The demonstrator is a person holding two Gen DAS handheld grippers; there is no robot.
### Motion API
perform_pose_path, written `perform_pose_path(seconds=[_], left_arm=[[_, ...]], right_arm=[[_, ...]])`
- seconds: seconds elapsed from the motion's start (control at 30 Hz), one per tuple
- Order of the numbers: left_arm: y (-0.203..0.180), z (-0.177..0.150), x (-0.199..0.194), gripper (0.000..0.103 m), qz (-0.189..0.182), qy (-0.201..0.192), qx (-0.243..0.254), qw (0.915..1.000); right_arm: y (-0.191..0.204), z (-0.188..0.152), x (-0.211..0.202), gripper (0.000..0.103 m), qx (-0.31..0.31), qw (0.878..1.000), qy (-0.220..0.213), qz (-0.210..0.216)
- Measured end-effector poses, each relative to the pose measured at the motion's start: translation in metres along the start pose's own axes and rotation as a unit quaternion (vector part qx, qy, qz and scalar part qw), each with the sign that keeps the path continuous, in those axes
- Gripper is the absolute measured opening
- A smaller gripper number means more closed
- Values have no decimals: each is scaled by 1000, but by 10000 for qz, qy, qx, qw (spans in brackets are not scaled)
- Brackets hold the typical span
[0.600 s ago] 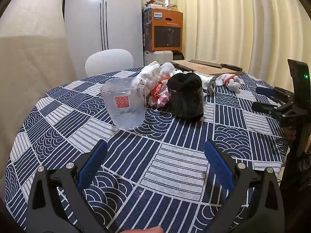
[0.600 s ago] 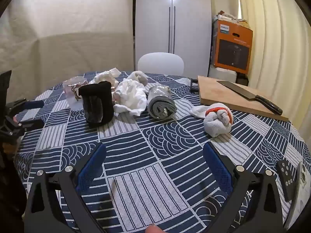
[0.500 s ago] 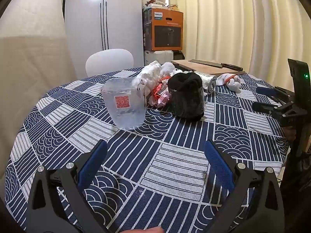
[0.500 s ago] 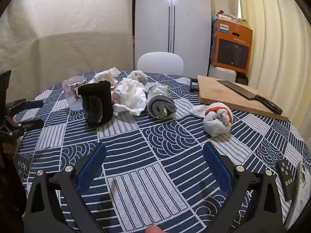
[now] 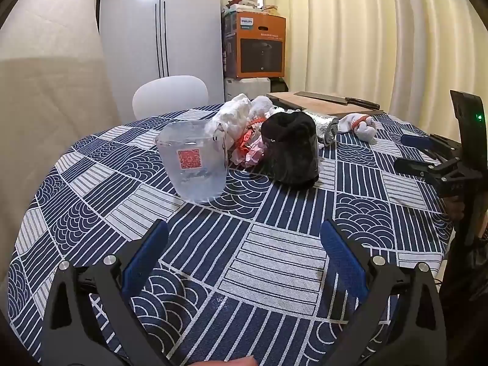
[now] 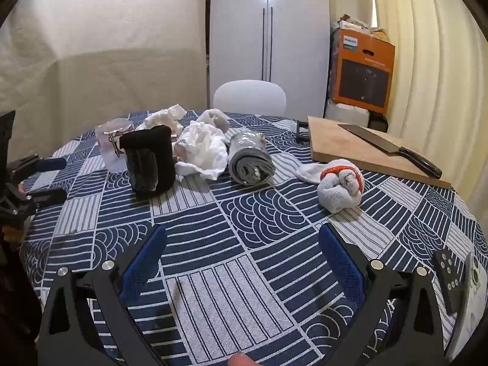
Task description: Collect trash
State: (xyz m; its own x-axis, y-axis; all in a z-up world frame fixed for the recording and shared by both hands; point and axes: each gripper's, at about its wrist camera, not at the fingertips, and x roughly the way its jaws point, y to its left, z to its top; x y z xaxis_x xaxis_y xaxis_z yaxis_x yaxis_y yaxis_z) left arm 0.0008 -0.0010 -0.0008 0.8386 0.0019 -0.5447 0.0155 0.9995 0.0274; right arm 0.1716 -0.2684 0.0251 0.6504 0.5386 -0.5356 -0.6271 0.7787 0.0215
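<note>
Setting: a domestic dining room or eat-in kitchen. Evidence: a round table [image 6: 244, 213] covered with a blue-and-white patterned cloth occupies the centre. At 12 o'clock beyond it stands a white rounded chair [image 6: 249, 96], and behind that a tall white two-door cabinet [image 6: 268, 30]. At 1 o'clock an orange appliance carton [image 6: 363, 70] is stacked on white boxes. Cream curtains [image 6: 433, 61] hang at 2 to 3 o'clock. On the table at 2 o'clock a wooden cutting board [image 6: 335, 140] carries a kitchen knife [image 6: 390, 149].
</note>
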Motion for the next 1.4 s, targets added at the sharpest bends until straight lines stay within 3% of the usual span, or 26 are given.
perform_pose_path(seconds=[1.4], left_arm=[[3,-1,-1,97,100,-23,32,9999]], right_arm=[[2,0,-5,95,-22,9999,-142,-3]])
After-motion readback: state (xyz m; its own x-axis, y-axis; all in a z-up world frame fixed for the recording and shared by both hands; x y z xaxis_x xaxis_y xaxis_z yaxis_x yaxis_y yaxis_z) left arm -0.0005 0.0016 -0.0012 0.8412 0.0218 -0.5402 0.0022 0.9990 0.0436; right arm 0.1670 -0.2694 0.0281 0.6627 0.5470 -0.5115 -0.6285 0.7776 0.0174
